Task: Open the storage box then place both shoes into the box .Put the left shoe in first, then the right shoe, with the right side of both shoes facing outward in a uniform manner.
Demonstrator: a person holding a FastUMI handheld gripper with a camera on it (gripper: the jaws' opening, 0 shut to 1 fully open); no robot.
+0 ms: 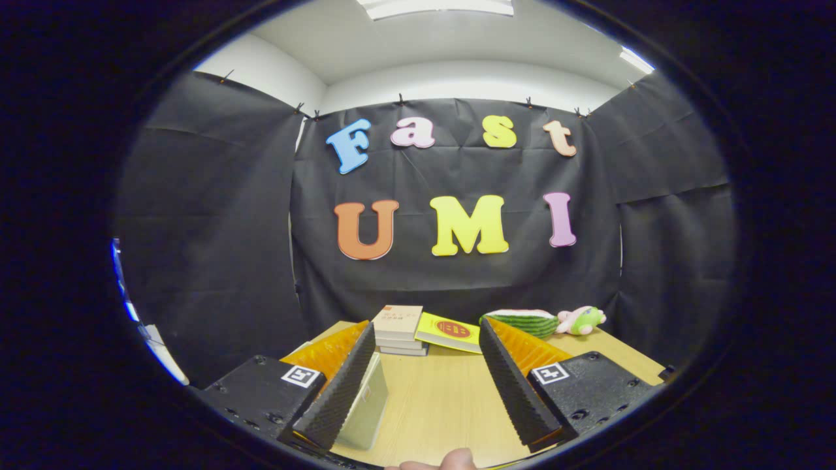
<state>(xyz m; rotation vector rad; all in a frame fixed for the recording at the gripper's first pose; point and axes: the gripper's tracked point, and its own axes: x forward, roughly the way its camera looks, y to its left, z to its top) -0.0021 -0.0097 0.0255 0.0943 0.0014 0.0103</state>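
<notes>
My gripper (428,333) is held above a light wooden table (444,398) and stands open, with nothing pressed between its fingers. A pale, flat-sided object (367,408) lies on the table right against the inner side of the left finger (346,385). I cannot tell what it is. The right finger (506,378) has bare table beside it. A person's fingertip (450,460) shows at the near edge, just below the fingers.
Beyond the fingertips a stack of books (400,329) stands at the back of the table, with a yellow booklet (450,331) to its right. Further right lie a watermelon-shaped plush (522,321) and a small pink and green plush toy (580,320). Black cloth closes the booth behind.
</notes>
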